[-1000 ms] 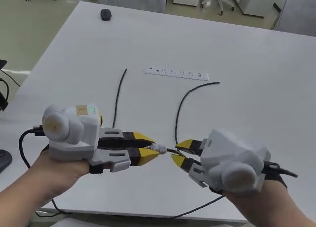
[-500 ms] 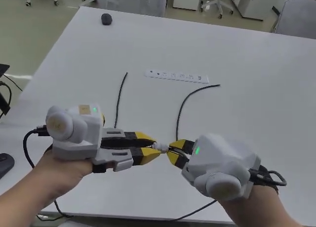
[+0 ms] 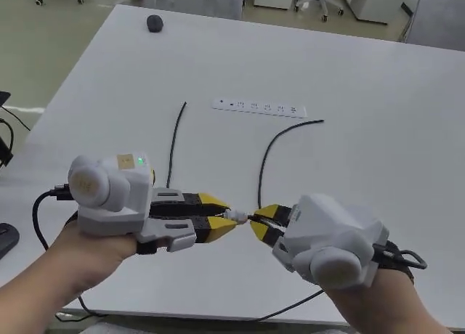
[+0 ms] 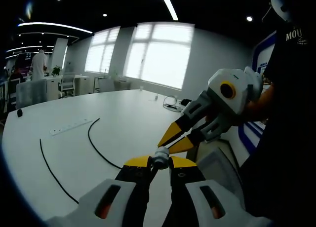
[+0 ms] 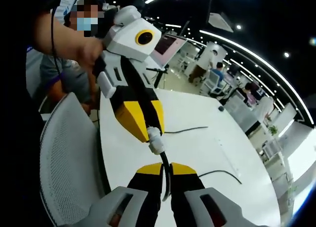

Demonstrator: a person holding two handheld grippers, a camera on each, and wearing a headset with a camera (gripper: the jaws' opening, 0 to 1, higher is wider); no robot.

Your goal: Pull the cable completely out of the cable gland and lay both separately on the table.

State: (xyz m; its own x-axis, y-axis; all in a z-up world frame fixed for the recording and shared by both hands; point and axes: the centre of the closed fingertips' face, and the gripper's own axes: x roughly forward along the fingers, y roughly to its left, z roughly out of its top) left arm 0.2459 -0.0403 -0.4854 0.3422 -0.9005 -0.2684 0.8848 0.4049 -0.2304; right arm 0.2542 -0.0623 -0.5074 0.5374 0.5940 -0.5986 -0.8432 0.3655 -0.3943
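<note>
left gripper clenched on the white cable gland, held above the counter. right gripper sits tip to tip with it, clamped on the black cable just behind the gland; cable not yet out. Past the right gripper the cable runs along the counter toward a power strip. A second black cable lies beyond the left gripper.

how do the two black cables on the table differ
The left cable lies nearly straight; the right cable bends in an arc. The left cable lies loose on the table; the right cable's near end rises between the right gripper's jaws into the white cable gland that the left gripper grips. Both are thin and black.
</note>
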